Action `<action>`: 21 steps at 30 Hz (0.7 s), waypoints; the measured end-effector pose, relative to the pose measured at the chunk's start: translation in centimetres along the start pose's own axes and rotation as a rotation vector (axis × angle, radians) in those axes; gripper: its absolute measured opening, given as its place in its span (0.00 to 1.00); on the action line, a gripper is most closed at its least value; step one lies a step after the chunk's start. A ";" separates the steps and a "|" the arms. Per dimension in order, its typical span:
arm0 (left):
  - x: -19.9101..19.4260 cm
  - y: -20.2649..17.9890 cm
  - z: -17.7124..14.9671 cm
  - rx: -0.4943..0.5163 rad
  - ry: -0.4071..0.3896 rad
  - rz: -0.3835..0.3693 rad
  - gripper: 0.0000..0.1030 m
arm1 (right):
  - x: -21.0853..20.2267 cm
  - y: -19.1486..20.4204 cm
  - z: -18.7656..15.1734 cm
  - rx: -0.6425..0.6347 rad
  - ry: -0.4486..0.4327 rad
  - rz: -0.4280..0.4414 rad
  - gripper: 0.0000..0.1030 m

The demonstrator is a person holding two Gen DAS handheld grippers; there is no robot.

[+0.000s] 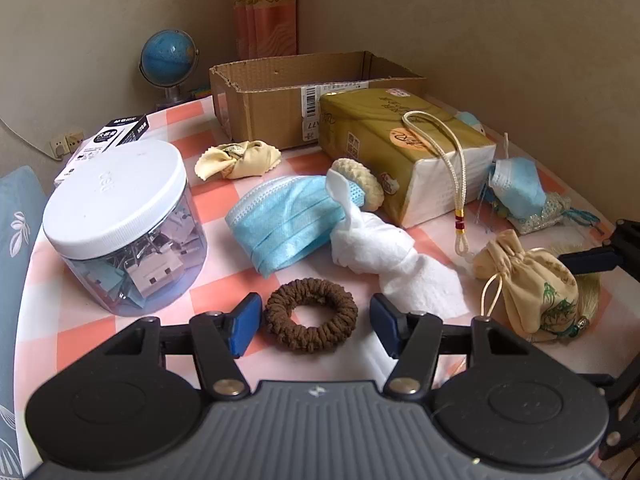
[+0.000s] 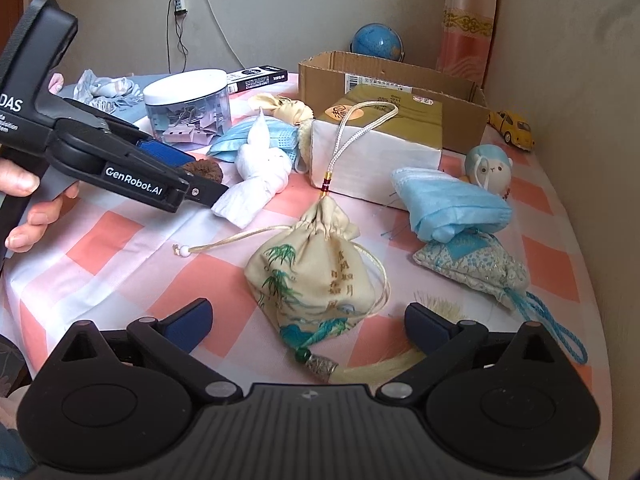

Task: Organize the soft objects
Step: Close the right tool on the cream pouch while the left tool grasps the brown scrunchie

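A brown scrunchie (image 1: 312,289) lies flat on the checked tablecloth between the blue pads of my left gripper (image 1: 316,309). The left pad is at its rim, while a gap shows on the right side, so the jaws stand open around it. In the right wrist view a hand holds this left gripper (image 2: 196,184) over the scrunchie (image 2: 206,171). My right gripper (image 2: 308,312) is wide open, with a cream drawstring pouch (image 2: 312,272) and its tassel lying between the fingers, untouched. An open cardboard box (image 1: 280,84) stands at the back.
A blue mask (image 1: 284,224), a knotted white tissue (image 1: 380,252), a yellow cloth (image 1: 236,160) and a gold tissue pack (image 1: 400,140) lie mid-table. A jar of clips (image 1: 120,220) stands left. A second mask (image 2: 452,204), a blue sachet (image 2: 476,264), a plush ball (image 2: 490,168) and a toy car (image 2: 514,128) sit right.
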State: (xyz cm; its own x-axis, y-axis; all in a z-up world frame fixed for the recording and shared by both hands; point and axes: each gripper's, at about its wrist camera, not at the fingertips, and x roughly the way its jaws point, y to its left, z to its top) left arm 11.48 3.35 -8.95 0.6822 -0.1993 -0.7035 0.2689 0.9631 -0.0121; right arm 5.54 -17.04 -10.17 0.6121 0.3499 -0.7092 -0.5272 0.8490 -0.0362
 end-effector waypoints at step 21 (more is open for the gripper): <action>-0.7 0.1 0.6 0.061 0.057 -0.044 0.35 | -0.8 0.0 2.5 -0.049 0.038 -0.025 0.66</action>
State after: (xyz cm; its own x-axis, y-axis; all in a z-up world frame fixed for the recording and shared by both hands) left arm 11.45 3.49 -7.98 0.6292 -0.2284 -0.7429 0.3395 0.9406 -0.0017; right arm 6.50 -16.38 -7.84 0.6027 0.3128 -0.7341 -0.5410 0.8364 -0.0878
